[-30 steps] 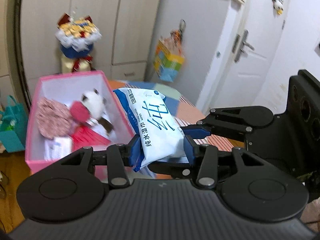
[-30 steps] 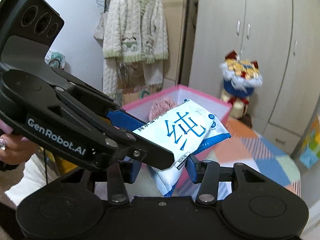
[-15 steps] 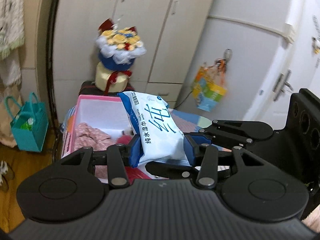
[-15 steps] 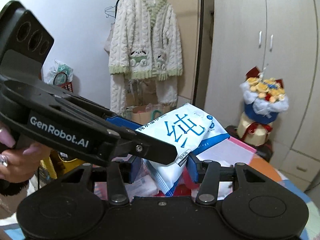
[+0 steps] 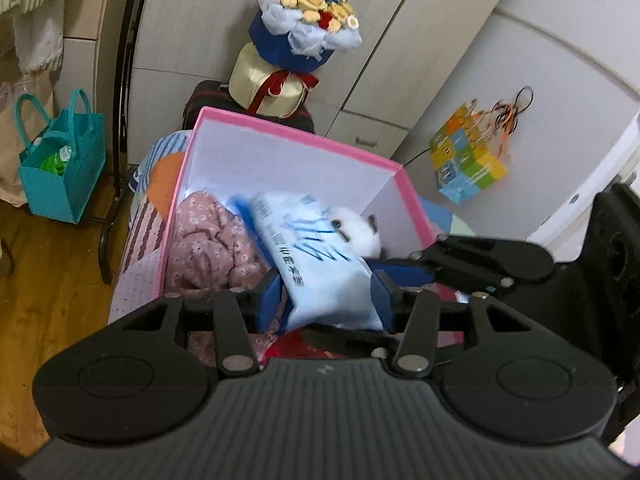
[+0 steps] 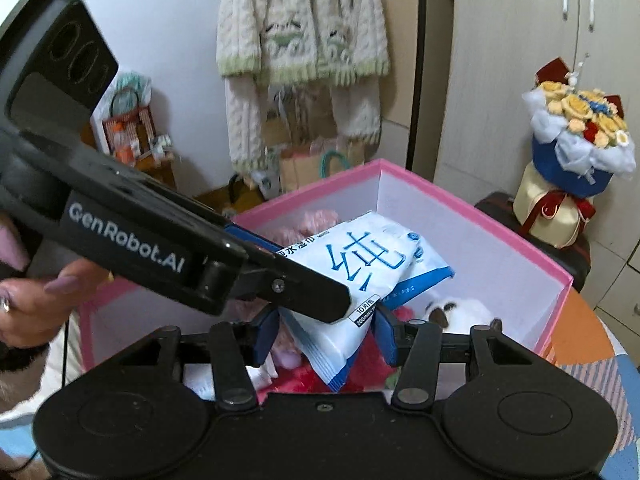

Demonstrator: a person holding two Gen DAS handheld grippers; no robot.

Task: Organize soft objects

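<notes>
Glossy, crinkled wet-wipe pack [image 5: 320, 256] lies between both opening claws, left claw [image 5: 326, 300] and right claw [image 6: 326, 334], above pink cardboard box [image 6: 520, 240]

We see a pink box [image 5: 394, 168] with white inner walls. Inside it lie a white-and-blue wipes pack [image 6: 360, 256] and a pink floral cloth [image 5: 208, 248]. Behind the box stands a blue-wrapped yellow bouquet [image 5: 308, 20].

Both grippers tipping downward, jaws easing apart.
Left gripper [image 5: 326, 300] & right gripper [image 6: 326, 338] are crossing close together, each w/ blue pads spreading; a hand [image 6: 30, 308] is gripping the left one's handle.
</notes>
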